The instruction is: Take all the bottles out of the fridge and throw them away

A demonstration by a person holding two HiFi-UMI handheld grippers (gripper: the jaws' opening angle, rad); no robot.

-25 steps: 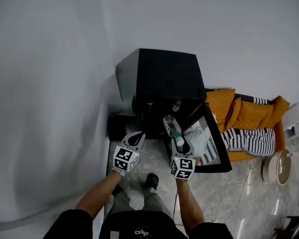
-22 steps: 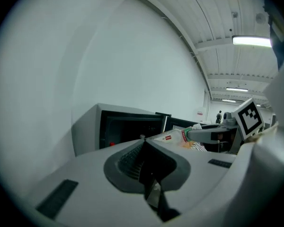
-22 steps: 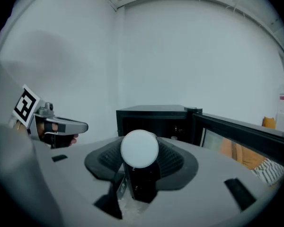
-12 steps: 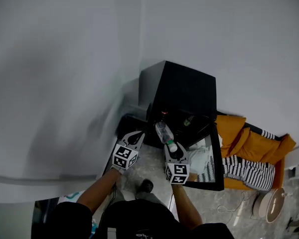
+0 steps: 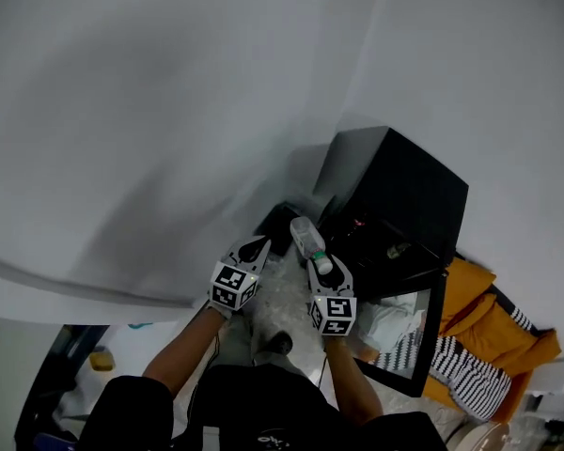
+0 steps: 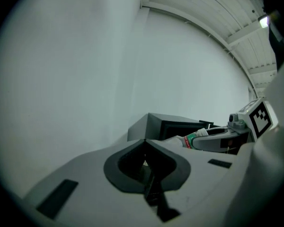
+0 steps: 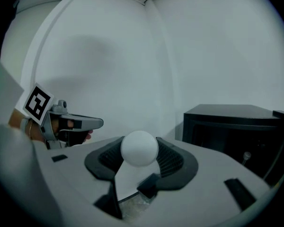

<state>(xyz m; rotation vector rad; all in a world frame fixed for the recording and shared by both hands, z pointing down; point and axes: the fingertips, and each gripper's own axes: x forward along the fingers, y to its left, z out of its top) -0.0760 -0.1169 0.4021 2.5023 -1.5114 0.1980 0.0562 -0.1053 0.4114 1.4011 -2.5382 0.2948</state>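
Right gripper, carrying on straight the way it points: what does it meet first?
Probably the white wall, just left of the black fridge, and the bottle clamped in the right gripper would touch it first. Depth is hard to judge.

In the right gripper view the bottle [image 7: 139,148] is seen end-on between the jaws of the right gripper [image 7: 140,151], so its top hides most of its body. In the left gripper view only its neck shows, the rest lying behind the left gripper [image 6: 144,143]. The fridge [image 5: 399,191] interior is dark, its small contents too small to tell. The orange cushions [image 5: 479,318] run off the head view's lower right edge.
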